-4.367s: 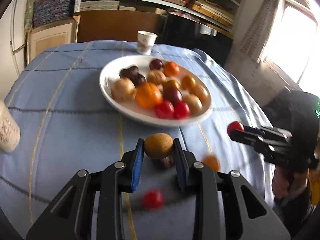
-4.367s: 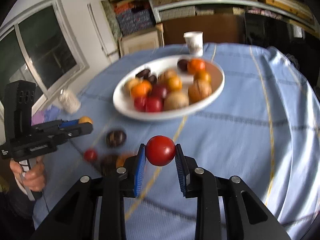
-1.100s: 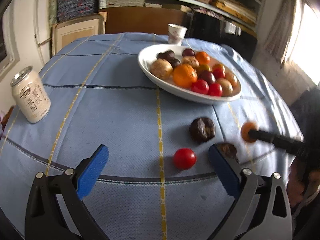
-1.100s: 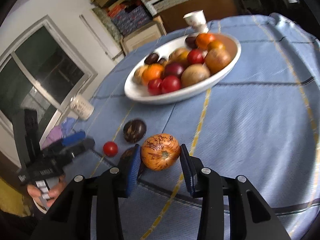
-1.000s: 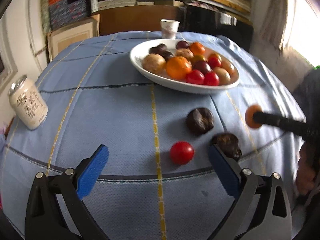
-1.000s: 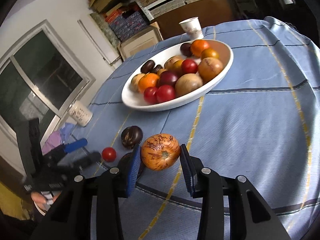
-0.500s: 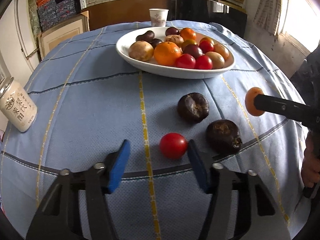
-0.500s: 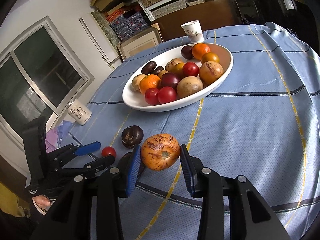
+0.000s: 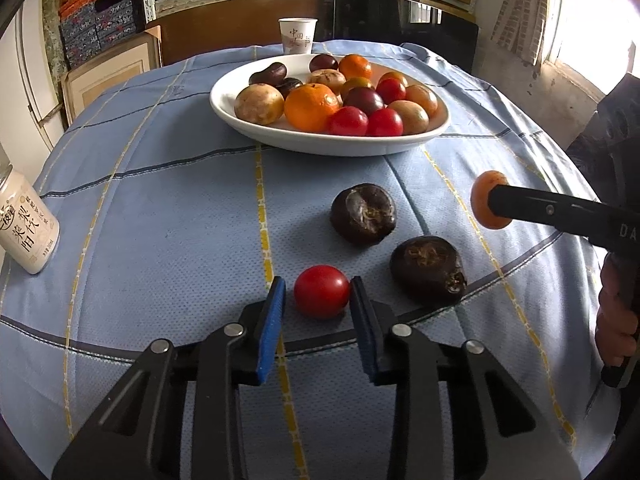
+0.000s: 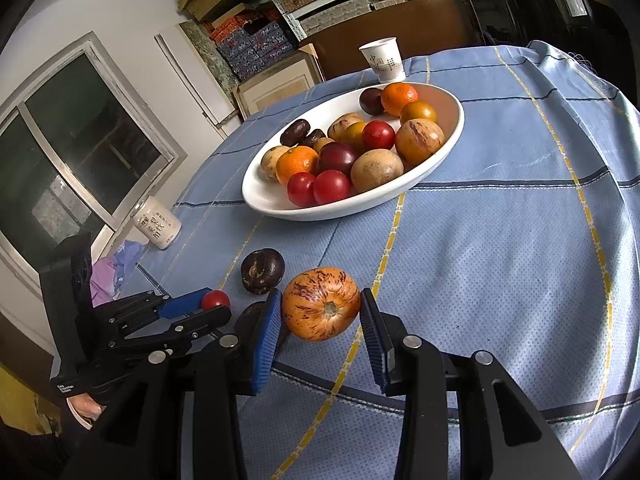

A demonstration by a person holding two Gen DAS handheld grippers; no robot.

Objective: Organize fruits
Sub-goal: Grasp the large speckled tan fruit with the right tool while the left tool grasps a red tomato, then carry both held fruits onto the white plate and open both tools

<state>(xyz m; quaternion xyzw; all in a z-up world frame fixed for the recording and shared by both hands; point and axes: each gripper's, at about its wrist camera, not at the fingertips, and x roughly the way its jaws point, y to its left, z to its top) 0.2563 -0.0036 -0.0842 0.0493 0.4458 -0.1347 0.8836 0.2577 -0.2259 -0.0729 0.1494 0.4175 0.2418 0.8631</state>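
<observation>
A small red tomato (image 9: 321, 291) lies on the blue tablecloth between the blue pads of my left gripper (image 9: 318, 294). The jaws are closing; the right pad is at the tomato's skin and a thin gap shows at the left pad. My right gripper (image 10: 320, 295) is shut on a speckled orange fruit (image 10: 320, 310), held just above the cloth. The right wrist view shows the left gripper (image 10: 208, 307) around the tomato (image 10: 215, 300). Two dark wrinkled fruits (image 9: 364, 214) (image 9: 428, 268) lie beside it. The white plate (image 9: 320, 146) (image 10: 340, 210) holds several fruits.
A white drink can (image 9: 24, 232) (image 10: 157, 227) stands near the table's left edge. A paper cup (image 9: 297, 35) (image 10: 382, 59) stands behind the plate. The right gripper (image 9: 492, 200) and a hand (image 9: 616, 320) reach in at the right. Shelves and boxes stand beyond the table.
The left jaws have come in from wide apart to just around the red tomato, and the gripper has moved closer to it. The right gripper has kept still with the speckled fruit.
</observation>
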